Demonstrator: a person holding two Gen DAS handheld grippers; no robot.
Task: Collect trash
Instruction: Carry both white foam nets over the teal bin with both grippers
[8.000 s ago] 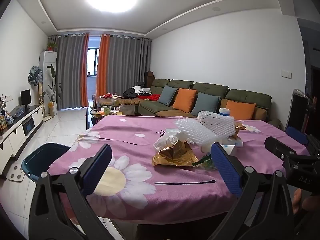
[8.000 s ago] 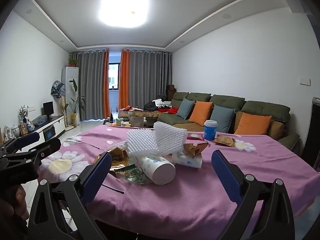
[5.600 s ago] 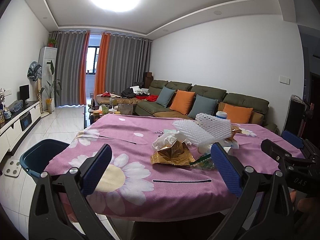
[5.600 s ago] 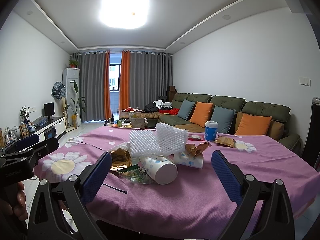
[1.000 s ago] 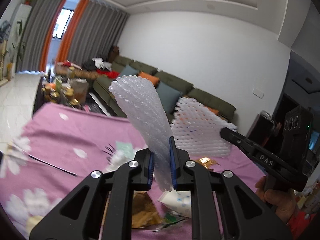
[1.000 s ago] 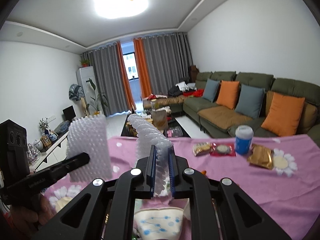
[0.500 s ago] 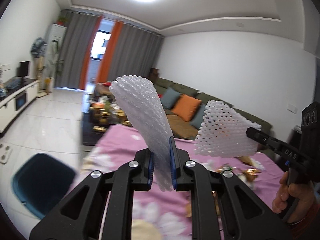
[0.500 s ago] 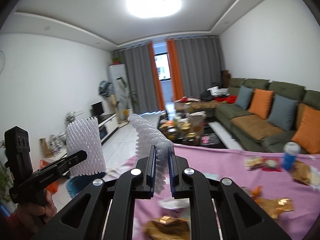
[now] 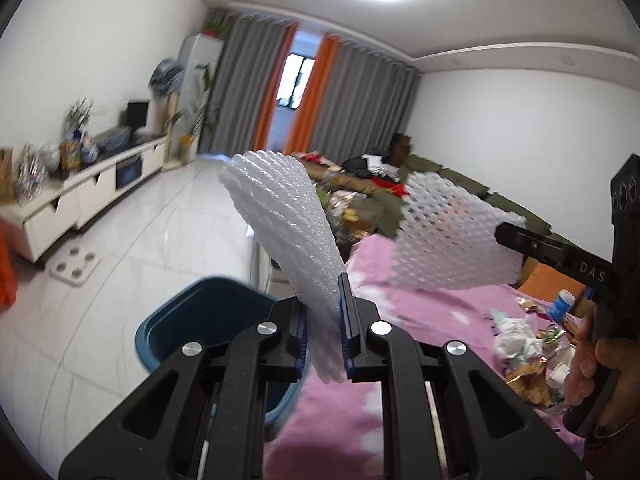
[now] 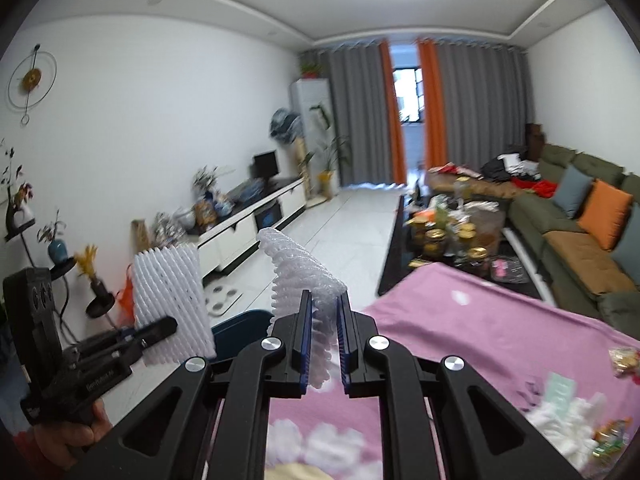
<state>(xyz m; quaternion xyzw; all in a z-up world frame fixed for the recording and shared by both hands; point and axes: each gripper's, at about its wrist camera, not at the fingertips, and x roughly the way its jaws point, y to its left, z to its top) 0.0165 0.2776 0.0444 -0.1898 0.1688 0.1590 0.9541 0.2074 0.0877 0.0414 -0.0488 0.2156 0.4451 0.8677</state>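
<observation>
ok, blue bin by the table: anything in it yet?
Cannot tell. Only part of the blue bin shows behind the left tool; that part looks bare.

Each tool (image 10: 323,336) pinches a white foam net (image 10: 304,276) above the pink tablecloth (image 10: 480,332).

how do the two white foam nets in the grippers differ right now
In the left wrist view, the left gripper's foam net is seen edge-on, a tall curved strip rising from the left gripper. The right gripper's foam net shows its broad face, with open mesh holes, fanned out sideways from the right gripper. The left net hangs by the blue bin, the right net over the pink tablecloth. Both are white and pinched in shut jaws.
</observation>
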